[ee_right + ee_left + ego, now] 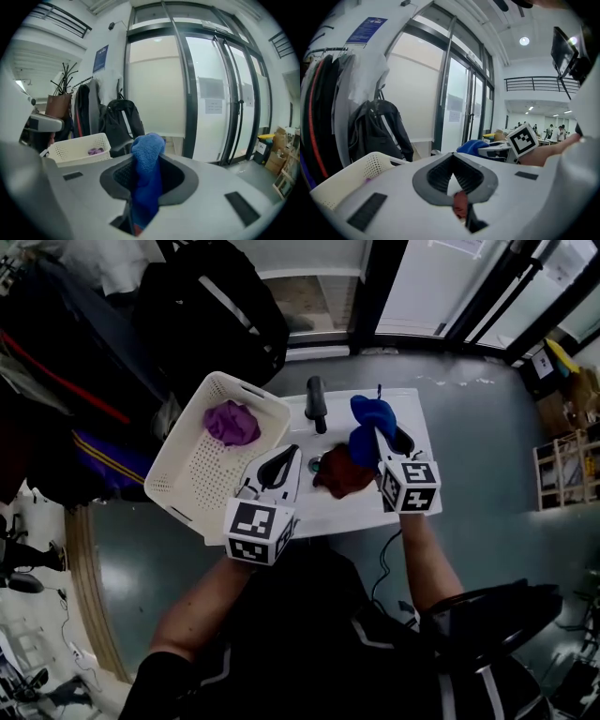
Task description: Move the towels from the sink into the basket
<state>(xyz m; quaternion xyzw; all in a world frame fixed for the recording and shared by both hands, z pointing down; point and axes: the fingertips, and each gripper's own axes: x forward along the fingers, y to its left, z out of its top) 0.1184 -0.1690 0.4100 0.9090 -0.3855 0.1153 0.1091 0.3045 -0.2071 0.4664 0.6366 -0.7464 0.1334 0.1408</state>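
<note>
1. Holding the blue towel [368, 412] up over the sink [347, 512], my right claw [382, 442] pinches it so it hangs free of the rim.
2. My left claw [278, 468] is pressed together, empty, over the sink's left edge beside the basket [187, 442].
3. A red-brown towel [339, 479] lies in the sink; I'd fetch it next.
</note>
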